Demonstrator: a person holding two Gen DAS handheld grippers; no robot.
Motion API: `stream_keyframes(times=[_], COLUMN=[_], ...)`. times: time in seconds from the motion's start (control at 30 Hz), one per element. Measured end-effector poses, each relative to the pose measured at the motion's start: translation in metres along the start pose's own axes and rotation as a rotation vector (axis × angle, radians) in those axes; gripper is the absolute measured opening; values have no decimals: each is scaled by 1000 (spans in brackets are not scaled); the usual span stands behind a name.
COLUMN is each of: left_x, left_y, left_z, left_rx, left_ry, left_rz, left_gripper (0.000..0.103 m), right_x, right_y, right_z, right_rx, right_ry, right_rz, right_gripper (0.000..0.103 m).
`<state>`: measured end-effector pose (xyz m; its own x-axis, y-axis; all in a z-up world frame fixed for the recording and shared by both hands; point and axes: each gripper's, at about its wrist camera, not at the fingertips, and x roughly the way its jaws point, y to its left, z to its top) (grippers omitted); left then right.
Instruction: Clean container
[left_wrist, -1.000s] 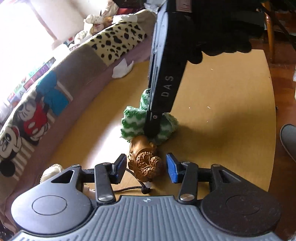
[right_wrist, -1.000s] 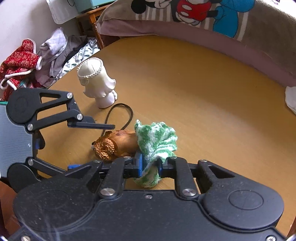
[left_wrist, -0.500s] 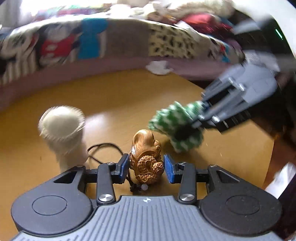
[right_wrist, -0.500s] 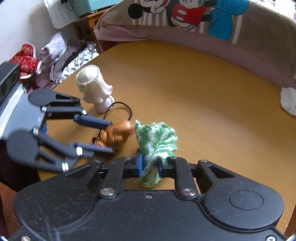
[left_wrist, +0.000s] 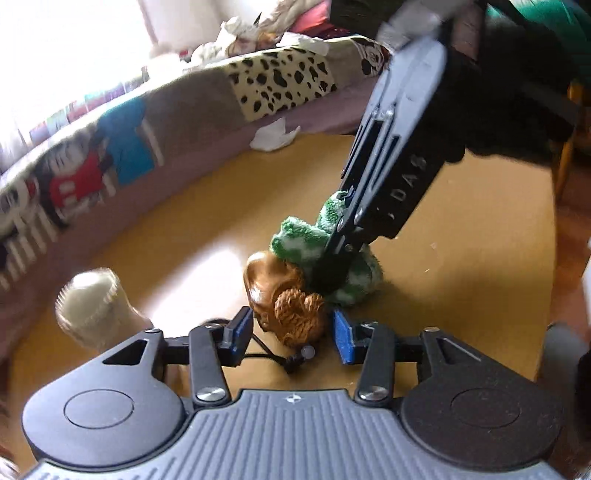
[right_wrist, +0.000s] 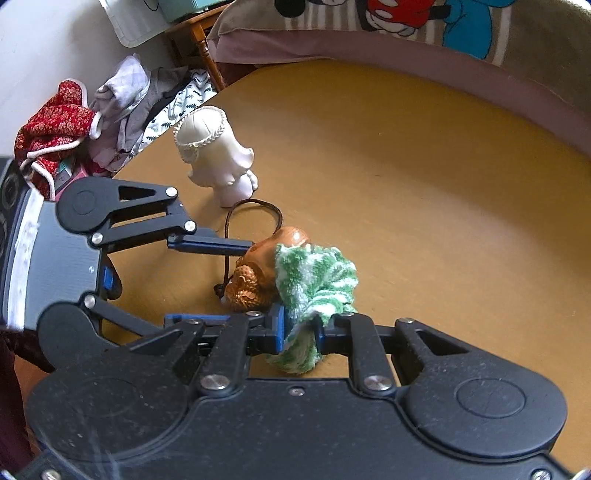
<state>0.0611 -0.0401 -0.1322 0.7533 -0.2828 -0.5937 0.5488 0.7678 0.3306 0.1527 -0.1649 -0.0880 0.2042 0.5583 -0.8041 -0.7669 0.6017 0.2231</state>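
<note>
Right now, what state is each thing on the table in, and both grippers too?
Left gripper: jaws opening, carved brown container between them, pads not pressing.
Right gripper: shut on green and white cloth.
Carved brown container: lying on its side on the table, cloth against it.
Green and white cloth: bunched, pinched, touching the container.
White figurine: upright, untouched.
Black cord: looped loose on the table.
</note>
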Motion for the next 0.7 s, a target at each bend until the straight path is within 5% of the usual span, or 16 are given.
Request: stream_keyframes(times=[0.07, 0.3, 0.6, 0.7], left_x=[1, 0, 1, 0], left_y=[-9, -16, -16, -8], left_z=[0, 0, 0, 2], left_rx=[96, 166, 169, 93], left_ry=[-18, -32, -37, -32], left_rz=[49, 48, 44, 26], left_gripper=[45, 44, 44, 44], right_x=[-1, -5, -9, -15], right_y=[-1, -5, -8, -12], right_z=[0, -1, 0, 2], right_rx=[6, 40, 56, 64], right_ry=[-2, -21, -34, -49], right_rz=[6, 40, 44, 27], right_gripper=[15, 16, 16, 16])
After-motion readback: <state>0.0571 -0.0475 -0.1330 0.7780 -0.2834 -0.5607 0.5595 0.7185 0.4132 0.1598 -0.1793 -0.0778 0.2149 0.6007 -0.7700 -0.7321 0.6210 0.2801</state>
